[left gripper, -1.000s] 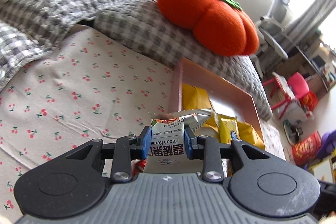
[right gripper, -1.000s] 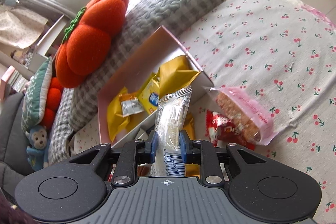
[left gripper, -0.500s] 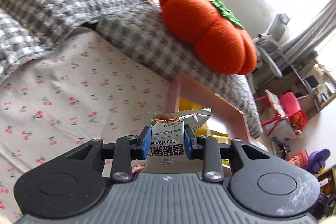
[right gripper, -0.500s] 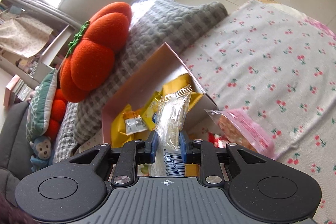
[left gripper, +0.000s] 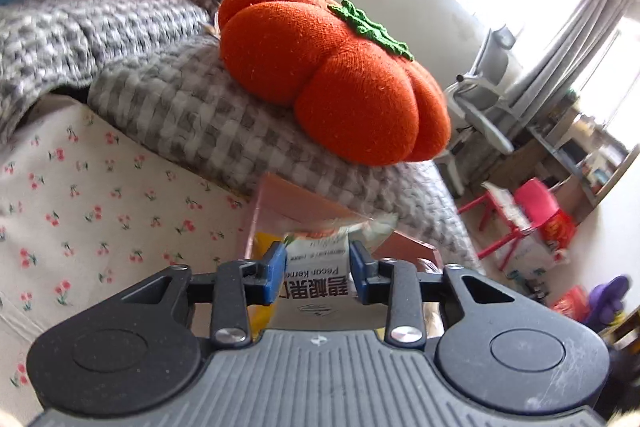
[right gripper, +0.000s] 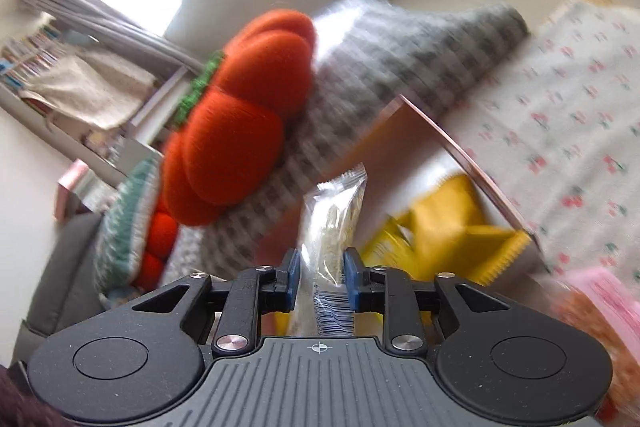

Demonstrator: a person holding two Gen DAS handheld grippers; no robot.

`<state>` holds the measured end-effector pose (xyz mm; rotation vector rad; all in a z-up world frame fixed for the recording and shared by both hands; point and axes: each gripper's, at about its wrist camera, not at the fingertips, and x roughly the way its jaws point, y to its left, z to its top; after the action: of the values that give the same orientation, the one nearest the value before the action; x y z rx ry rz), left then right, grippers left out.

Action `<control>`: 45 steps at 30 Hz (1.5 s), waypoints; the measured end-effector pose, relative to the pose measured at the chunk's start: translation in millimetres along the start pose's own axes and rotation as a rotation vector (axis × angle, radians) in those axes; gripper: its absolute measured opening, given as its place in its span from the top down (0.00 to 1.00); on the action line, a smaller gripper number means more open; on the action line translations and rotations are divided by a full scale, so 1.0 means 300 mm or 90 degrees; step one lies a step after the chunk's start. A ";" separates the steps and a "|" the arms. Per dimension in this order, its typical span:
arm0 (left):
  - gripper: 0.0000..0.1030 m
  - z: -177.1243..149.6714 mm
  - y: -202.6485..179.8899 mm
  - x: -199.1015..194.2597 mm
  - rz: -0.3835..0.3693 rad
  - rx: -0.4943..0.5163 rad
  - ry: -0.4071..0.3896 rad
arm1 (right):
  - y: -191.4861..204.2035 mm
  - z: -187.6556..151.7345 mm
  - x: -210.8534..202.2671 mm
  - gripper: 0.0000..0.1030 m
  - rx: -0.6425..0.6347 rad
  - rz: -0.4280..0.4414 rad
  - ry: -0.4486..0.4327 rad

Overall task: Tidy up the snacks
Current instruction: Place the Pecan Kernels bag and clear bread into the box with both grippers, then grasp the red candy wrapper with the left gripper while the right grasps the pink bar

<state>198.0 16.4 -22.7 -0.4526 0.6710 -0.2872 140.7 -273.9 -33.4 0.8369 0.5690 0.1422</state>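
Both the left gripper (left gripper: 318, 269) and the right gripper (right gripper: 319, 277) have ribbed grey bodies, black linkage arms with silver screws, and blue-padded jaws.

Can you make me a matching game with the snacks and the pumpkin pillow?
Things:
1. pecan packet
2. clear packet
3. pumpkin pillow
4. yellow bags

Places:
A. on the grey checked blanket
B. in the pink box
C. in the right gripper
D. in the left gripper

Pairs: 1-D, 2-C, 3-A, 4-B
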 end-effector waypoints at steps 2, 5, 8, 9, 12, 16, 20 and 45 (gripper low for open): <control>0.56 -0.012 0.003 -0.011 -0.001 0.017 0.013 | 0.017 0.002 -0.005 0.45 -0.026 -0.025 0.004; 0.54 0.000 0.009 -0.047 -0.020 0.013 0.009 | -0.011 0.019 -0.035 0.37 0.013 -0.037 0.005; 0.56 0.021 0.029 -0.092 -0.031 -0.026 -0.002 | -0.030 0.039 -0.084 0.37 0.036 -0.036 -0.007; 0.56 0.025 0.035 -0.100 -0.036 -0.039 -0.001 | -0.031 0.045 -0.098 0.37 0.034 -0.041 -0.011; 0.56 0.024 0.036 -0.145 -0.024 -0.039 0.001 | -0.026 0.056 -0.140 0.37 0.022 -0.059 -0.017; 0.44 0.014 0.033 -0.186 0.036 -0.021 0.016 | -0.017 0.052 -0.192 0.32 0.011 -0.074 -0.008; 0.28 -0.001 0.042 -0.204 0.111 0.010 0.035 | -0.015 0.022 -0.239 0.27 -0.025 -0.134 0.012; 0.18 -0.117 0.082 -0.191 0.173 0.081 0.173 | -0.129 -0.025 -0.319 0.14 -0.163 -0.384 0.070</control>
<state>134.8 49.5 -28.7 -0.1979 0.9638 -0.1336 52.3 -327.0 -25.7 0.3843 0.8639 -0.2871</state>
